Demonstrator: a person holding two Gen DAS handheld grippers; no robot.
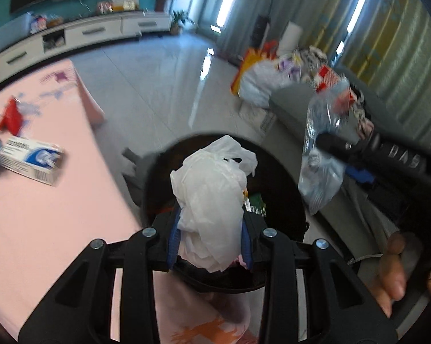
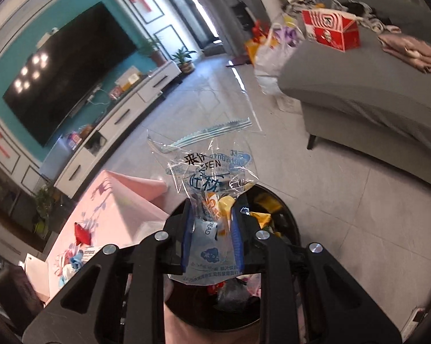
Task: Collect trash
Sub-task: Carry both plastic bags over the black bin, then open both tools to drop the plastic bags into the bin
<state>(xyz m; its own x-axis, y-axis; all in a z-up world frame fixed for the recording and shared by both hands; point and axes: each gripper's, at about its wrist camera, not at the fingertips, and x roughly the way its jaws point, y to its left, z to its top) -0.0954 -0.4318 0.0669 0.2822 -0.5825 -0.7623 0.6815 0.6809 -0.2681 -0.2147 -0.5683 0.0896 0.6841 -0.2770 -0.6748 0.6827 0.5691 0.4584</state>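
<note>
My left gripper (image 1: 211, 223) is shut on a crumpled white plastic bag (image 1: 212, 189), held just above a round black trash bin (image 1: 284, 172) on the floor. My right gripper (image 2: 212, 220) is shut on a clear printed plastic wrapper (image 2: 209, 169) that sticks up past its blue pads, over the same bin (image 2: 290, 223). Yellow and orange wrappers (image 2: 265, 203) lie inside the bin. In the left wrist view the right gripper (image 1: 321, 143) reaches in from the right with the clear wrapper (image 1: 318, 177) hanging from it beside the bin's rim.
A pink-clothed table (image 1: 43, 215) left of the bin carries a white and blue box (image 1: 29, 160) and a red scrap (image 1: 10, 116). A grey sofa (image 2: 359, 91) with a red box (image 2: 330, 28) stands right. Filled bags (image 1: 258, 77) sit on the tiled floor. A hand (image 1: 393, 269) shows low right.
</note>
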